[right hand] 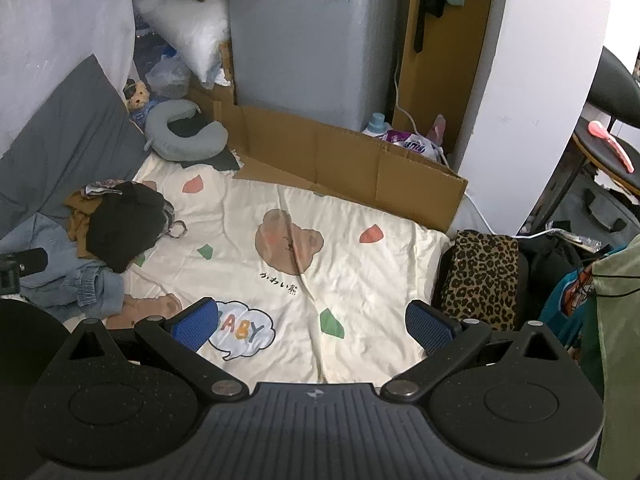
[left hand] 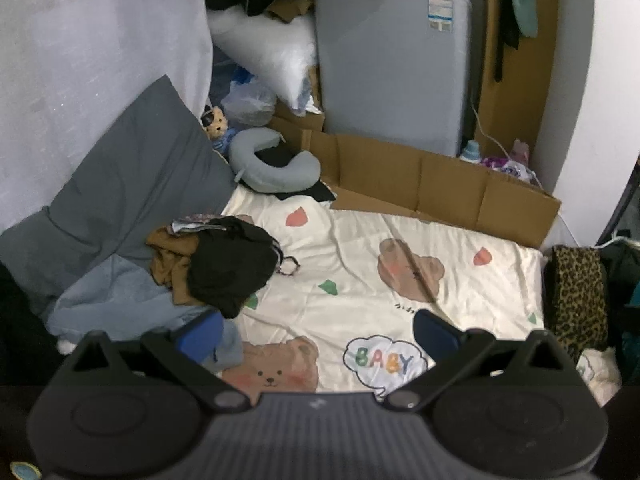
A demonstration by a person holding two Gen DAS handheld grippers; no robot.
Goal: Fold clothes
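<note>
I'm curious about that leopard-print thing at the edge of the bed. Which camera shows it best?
The right wrist view: the leopard-print cloth sits near the middle-right, its whole spotted face visible just past the open right tongs. The left wrist view shows it too, but squeezed against the right edge and more distorted.

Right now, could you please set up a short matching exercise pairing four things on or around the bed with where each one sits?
Things:
1. black garment
2. neck pillow
3. leopard-print cloth
4. cardboard

Places:
A. along the bed's far edge, before the grey appliance
B. top of the clothes pile
C. beside the bed's right edge
D. far left corner, by the toy bear

Pairs: 1-B, 2-D, 3-C, 4-A
</note>
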